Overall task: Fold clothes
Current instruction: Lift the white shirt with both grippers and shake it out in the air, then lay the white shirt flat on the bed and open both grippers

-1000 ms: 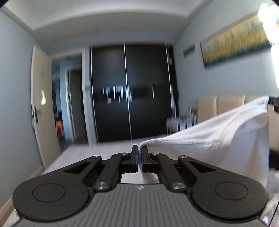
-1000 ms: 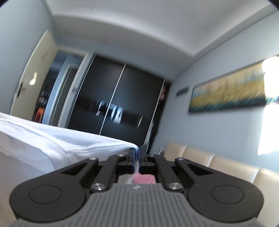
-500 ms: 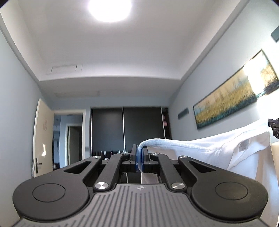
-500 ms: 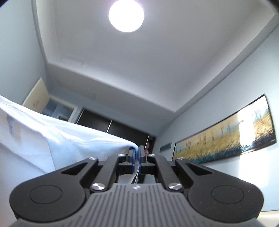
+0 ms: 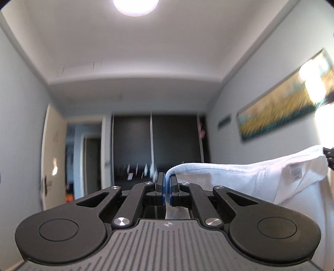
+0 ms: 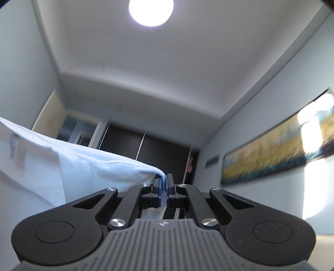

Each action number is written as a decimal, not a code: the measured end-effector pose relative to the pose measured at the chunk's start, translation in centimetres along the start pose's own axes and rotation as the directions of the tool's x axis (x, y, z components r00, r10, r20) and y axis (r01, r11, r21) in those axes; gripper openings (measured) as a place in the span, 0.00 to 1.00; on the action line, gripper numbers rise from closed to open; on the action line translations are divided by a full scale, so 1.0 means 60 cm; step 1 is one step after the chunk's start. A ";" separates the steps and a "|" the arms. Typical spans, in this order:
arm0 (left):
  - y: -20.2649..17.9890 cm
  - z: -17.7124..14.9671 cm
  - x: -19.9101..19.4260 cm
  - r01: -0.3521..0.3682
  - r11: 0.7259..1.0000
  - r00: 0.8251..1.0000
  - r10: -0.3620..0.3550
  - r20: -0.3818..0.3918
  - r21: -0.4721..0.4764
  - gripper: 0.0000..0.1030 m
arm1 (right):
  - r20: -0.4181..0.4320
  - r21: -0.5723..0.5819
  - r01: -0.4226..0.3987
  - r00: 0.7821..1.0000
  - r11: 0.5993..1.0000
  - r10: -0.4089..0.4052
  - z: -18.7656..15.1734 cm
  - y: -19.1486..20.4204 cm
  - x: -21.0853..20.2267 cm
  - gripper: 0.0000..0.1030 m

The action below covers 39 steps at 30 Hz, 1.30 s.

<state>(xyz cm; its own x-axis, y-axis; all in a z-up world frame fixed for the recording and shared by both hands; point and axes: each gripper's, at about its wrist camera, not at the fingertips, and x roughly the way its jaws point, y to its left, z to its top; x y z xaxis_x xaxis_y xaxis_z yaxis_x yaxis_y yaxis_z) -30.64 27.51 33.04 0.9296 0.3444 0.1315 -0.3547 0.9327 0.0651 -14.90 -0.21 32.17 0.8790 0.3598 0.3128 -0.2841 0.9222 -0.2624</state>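
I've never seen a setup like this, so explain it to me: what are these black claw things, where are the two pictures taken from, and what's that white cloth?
Each picture comes from a camera on a hand-held gripper, looking forward along its two fingers. The left gripper and the right gripper are both clamped shut on a white T-shirt, which hangs between them in the air. No table or bed shows; both cameras tilt upward at the ceiling light, a dark wardrobe and a wall painting.

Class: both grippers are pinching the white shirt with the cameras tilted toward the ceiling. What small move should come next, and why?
Probably lower both together. The left gripper and right gripper each clamp an edge of the white shirt, stretched between them in the air with no surface in view.
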 end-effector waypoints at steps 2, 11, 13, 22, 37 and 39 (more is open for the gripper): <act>0.010 -0.043 0.061 -0.015 1.000 0.994 0.014 -0.112 -0.008 0.02 | -0.093 -0.002 -0.039 0.995 0.999 0.039 -0.045 0.023 0.038 0.04; 0.021 -0.271 0.288 -0.064 0.995 0.872 0.094 -0.481 0.077 0.02 | -0.481 -0.053 -0.225 0.860 0.973 0.173 -0.299 0.142 0.204 0.04; 0.031 -0.318 0.331 -0.068 0.997 0.835 0.083 -0.544 0.048 0.02 | -0.537 -0.045 -0.248 0.823 0.968 0.186 -0.345 0.160 0.243 0.04; 0.066 -0.484 0.453 -0.064 0.997 0.728 0.073 -0.682 0.038 0.02 | -0.701 -0.044 -0.313 0.687 0.949 0.194 -0.583 0.257 0.378 0.05; 0.060 -0.651 0.534 -0.021 0.999 0.580 0.037 -0.814 0.030 0.24 | -0.845 0.002 -0.326 0.505 0.946 0.176 -0.743 0.334 0.492 0.46; 0.063 -0.657 0.530 -0.026 0.999 0.589 0.034 -0.807 0.023 0.31 | -0.849 0.002 -0.340 0.497 0.941 0.181 -0.741 0.332 0.485 0.46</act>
<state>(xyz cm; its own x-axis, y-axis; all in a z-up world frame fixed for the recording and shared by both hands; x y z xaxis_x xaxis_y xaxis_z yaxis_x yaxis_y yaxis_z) 1.52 46.24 -1.51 0.6166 0.3213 -0.7187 -0.3814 0.9206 0.0843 22.03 22.31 -4.54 0.7104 0.2255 -0.6667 -0.5665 0.7453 -0.3516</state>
